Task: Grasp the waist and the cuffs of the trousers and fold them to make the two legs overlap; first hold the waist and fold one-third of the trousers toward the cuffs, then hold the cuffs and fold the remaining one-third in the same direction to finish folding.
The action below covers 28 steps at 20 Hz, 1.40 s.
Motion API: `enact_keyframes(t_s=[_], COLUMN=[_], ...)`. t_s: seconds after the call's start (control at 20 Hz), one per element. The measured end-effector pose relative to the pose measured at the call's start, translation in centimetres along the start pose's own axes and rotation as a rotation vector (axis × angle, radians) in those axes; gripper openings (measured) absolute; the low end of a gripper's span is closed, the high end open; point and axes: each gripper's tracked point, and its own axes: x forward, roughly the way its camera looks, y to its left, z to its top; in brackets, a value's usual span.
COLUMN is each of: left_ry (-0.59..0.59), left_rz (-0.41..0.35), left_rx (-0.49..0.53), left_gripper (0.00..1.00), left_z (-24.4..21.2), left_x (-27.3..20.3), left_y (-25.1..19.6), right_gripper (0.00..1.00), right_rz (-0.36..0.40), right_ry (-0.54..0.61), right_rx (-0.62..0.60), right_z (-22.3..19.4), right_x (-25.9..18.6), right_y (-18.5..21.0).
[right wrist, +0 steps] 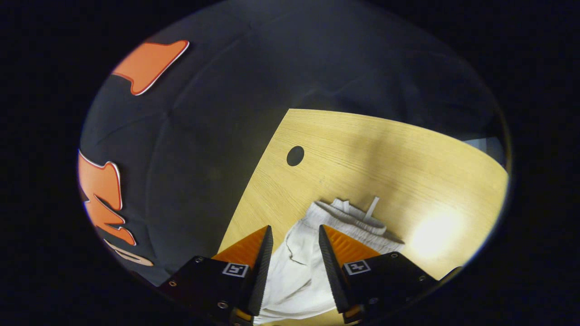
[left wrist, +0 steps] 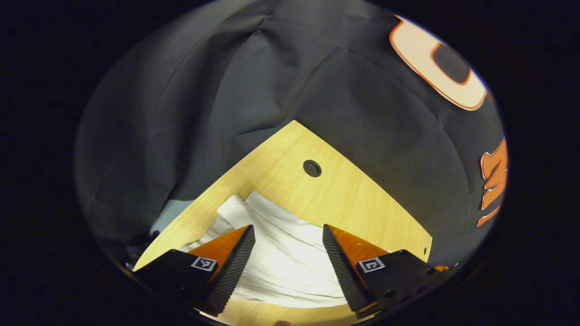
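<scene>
The white trousers (right wrist: 312, 253) lie on the worktop (right wrist: 408, 154), near its round hole (right wrist: 295, 155). Both the left hand-held gripper (left wrist: 288, 253) and right hand-held gripper (right wrist: 295, 258) hang spread above the cloth; each should pinch both layers squarely before lifting.

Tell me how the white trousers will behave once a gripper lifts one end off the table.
The white trousers lie in soft creases, so they will likely droop rather than hold shape. The thin cloth looks light. The drawstring at the waist lies loose and may dangle. The wooden table looks smooth, so the cloth may slide.
</scene>
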Motion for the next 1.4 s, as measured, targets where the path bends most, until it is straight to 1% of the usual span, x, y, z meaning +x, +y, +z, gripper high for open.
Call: enact_keyframes(t_s=[0.05,0.15,0.2,0.25,0.3,0.35,0.4,0.45,0.5,0.55,0.6,0.75,0.8,0.9,1.0,1.1,1.25,1.4], left_ry=[-0.009,-0.017,-0.016,-0.016,-0.015,-0.012,-0.013,-0.013,-0.02,-0.02,-0.022,-0.037,-0.041,-0.051,-0.061,-0.068,-0.067,-0.063], left_rz=[-0.013,-0.032,-0.041,-0.054,-0.066,-0.075,-0.086,-0.101,-0.116,-0.129,-0.134,-0.147,-0.147,-0.148,-0.148,-0.159,-0.166,-0.163], left_rx=[0.026,0.076,0.096,0.113,0.128,0.142,0.152,0.162,0.173,0.188,0.204,0.253,0.269,0.308,0.349,0.363,0.364,0.378], left_gripper=[1.0,0.99,0.96,1.0,0.99,0.99,1.0,0.99,0.96,0.99,1.0,0.99,0.96,0.99,0.99,0.99,0.99,0.99], left_z=[0.1,0.1,-0.1,-0.3,-0.7,-1.0,-1.4,-1.7,-2.2,-2.7,-3.3,-4.7,-5.2,-6.4,-7.4,-8.4,-9.6,-11.0], left_x=[-0.5,-1.5,-2.0,-2.4,-2.8,-3.4,-3.8,-4.2,-4.8,-5.3,-5.9,-7.5,-8.1,-9.1,-10.2,-11.0,-11.9,-12.6], left_y=[-0.7,-2.4,-3.0,-3.8,-4.4,-5.0,-5.6,-6.3,-7.0,-7.7,-8.1,-9.9,-10.4,-11.3,-12.3,-13.2,-14.3,-14.7], right_gripper=[0.68,0.76,0.67,0.8,0.8,0.71,0.81,0.82,0.81,0.82,0.81,0.81,0.81,0.81,0.82,0.82,0.81,0.81], right_rz=[-0.018,-0.046,-0.057,-0.065,-0.072,-0.079,-0.088,-0.086,-0.082,-0.077,-0.073,-0.06,-0.056,-0.049,-0.04,-0.018,-0.007,0.044], right_ry=[-0.001,0.001,0.011,0.015,0.019,0.025,0.032,0.046,0.053,0.061,0.066,0.09,0.096,0.109,0.111,0.099,0.104,0.066], right_rx=[-0.017,-0.042,-0.048,-0.049,-0.05,-0.051,-0.042,-0.032,-0.02,-0.013,-0.007,0.008,0.009,0.01,0.013,0.018,0.029,0.051], right_z=[0.1,0.0,-0.2,-0.3,-0.6,-0.8,-1.1,-1.7,-2.1,-2.6,-3.1,-4.8,-5.3,-6.1,-6.5,-6.4,-6.9,-5.9], right_x=[-0.3,-0.9,-1.2,-1.3,-1.5,-1.6,-1.5,-1.6,-1.6,-1.4,-1.5,-1.4,-1.4,-1.3,-0.9,-0.4,0.8,1.7], right_y=[-0.8,-2.5,-3.3,-4.1,-4.9,-5.6,-6.5,-6.9,-7.4,-7.8,-8.2,-9.0,-9.4,-9.7,-9.9,-9.7,-9.9,-9.1])
